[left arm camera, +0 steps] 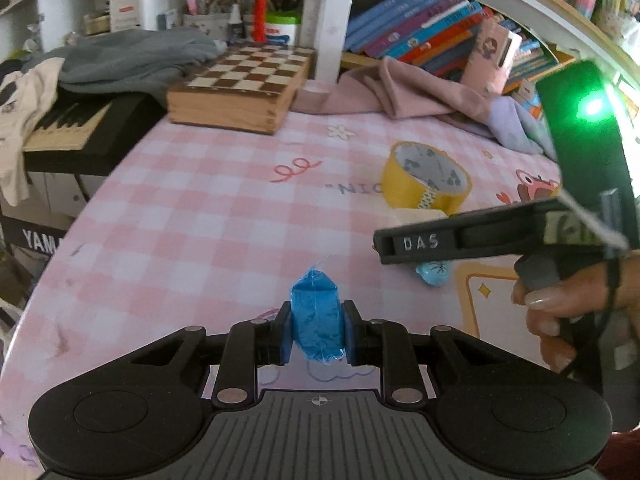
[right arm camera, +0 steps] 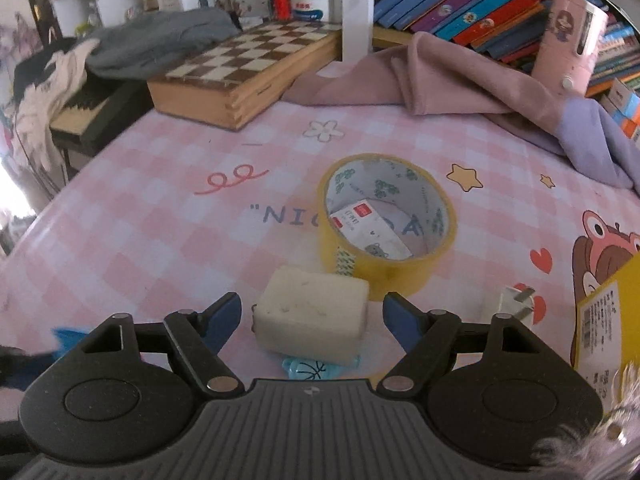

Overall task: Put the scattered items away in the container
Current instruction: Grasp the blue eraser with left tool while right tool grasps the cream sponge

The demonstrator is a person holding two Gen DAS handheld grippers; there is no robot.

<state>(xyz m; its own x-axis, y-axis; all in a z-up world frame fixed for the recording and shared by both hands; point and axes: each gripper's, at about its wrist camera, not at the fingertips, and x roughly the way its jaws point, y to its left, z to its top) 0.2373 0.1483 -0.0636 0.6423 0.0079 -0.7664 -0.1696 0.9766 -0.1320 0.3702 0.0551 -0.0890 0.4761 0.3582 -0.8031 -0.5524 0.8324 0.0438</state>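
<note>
The left gripper (left arm camera: 316,334) is clamped on a small blue packet (left arm camera: 316,320), its pads pressed against both sides, with the packet's pointed top sticking up past the fingertips above the pink checked tablecloth (left arm camera: 192,216). That pick looks finished; what it needs next is a carry to the container (no obvious bin shows in either view, and the yellow box (right arm camera: 612,312) at the right gripper's far right edge is too cropped to judge).

The right gripper (right arm camera: 312,320) stands half open, one finger on either side of a cream sponge block (right arm camera: 312,316) without touching it; clear gaps show on both sides. So the step in hand is the second pick: both tools are gathering loose items at once. To take the sponge, the jaws must close evenly until both pads meet its short sides, probably after a slight push forward so the pads reach its middle.

Just beyond the sponge, touching its far corner, lies a yellow tape roll (right arm camera: 386,224) with a small white carton (right arm camera: 370,228) inside its ring. A light-blue trinket (right arm camera: 310,368) peeks out from under the sponge's near edge, and a white plug (right arm camera: 514,306) lies right of the right finger. The soft sponge should squash a little under the grip.
</note>
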